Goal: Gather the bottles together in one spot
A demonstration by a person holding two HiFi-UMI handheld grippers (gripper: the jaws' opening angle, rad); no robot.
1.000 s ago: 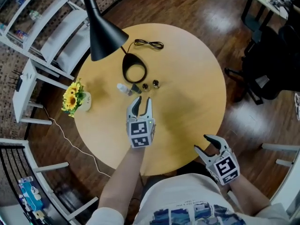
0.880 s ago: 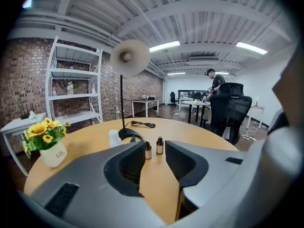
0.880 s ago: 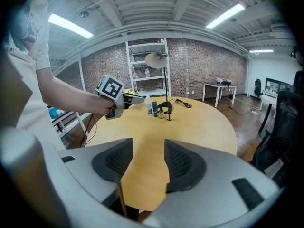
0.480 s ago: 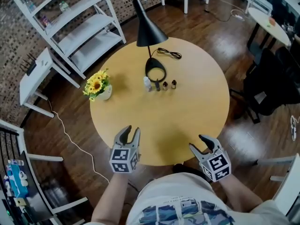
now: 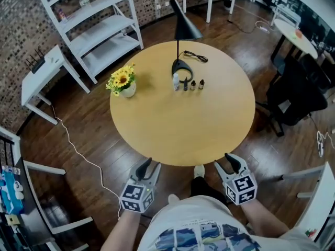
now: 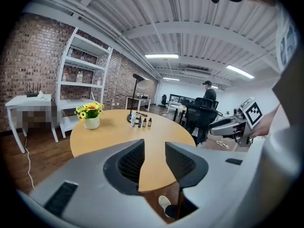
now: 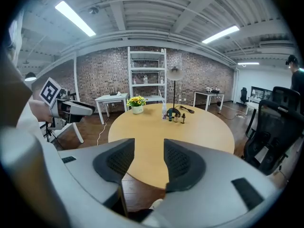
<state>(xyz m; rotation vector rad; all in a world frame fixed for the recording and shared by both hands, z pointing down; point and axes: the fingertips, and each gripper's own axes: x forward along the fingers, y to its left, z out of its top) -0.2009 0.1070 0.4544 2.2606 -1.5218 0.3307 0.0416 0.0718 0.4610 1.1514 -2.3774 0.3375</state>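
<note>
Round table, lamp at its far side. Left gripper and right gripper off its near edge, both empty, jaws narrowly apart; the right's have just been closing. Four bottles stand in a row beside the lamp's base.

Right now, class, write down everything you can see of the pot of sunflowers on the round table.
The pot of sunflowers is a small, rounded white pot, glossy like ceramic, holding a bunch of yellow blooms with dark centres and green leaves. It stands upright on the round wooden table, near its left edge in the head view, well apart from the lamp and the row of bottles to its right. Nothing but the table touches it.
</note>
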